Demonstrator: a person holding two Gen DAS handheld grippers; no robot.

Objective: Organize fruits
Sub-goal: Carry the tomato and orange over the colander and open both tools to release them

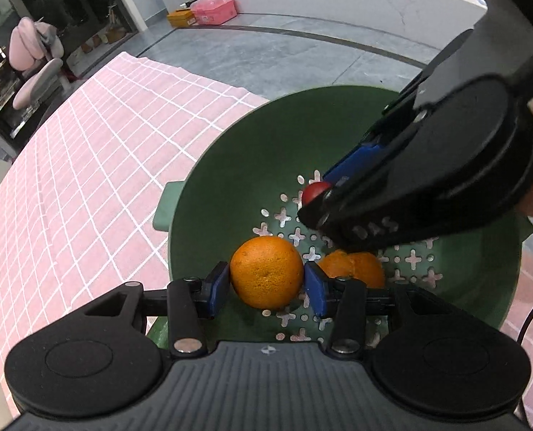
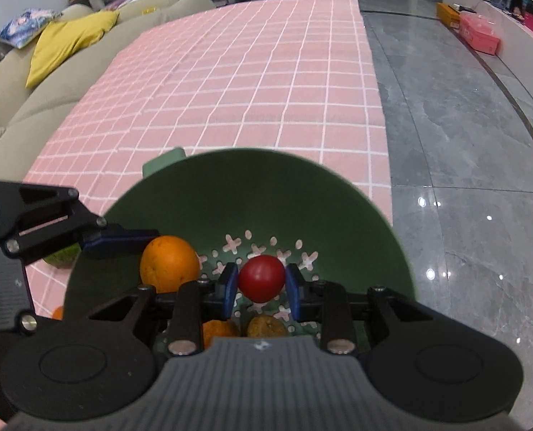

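A green colander bowl [image 1: 266, 158] [image 2: 266, 186] with cross-shaped holes stands on the pink checked cloth. In the left wrist view my left gripper [image 1: 266, 287] reaches into it. Its blue pads flank a large orange [image 1: 266, 269] [image 2: 169, 265] that sits low in the bowl, and they do not seem to press on it, so it is open. My right gripper [image 2: 261, 289] [image 1: 316, 203] is inside the bowl too, shut on a small red fruit [image 2: 261, 278] [image 1: 313, 190]. Two smaller oranges [image 1: 352, 265] [image 2: 266, 325] lie on the bowl's floor under the right gripper.
The bowl sits near the table's right edge, with grey tiled floor [image 2: 464, 143] beyond it. A green fruit [image 2: 63, 256] lies on the cloth [image 2: 230, 89] left of the bowl. A beige sofa with a yellow cushion [image 2: 68, 43] borders the table's far left.
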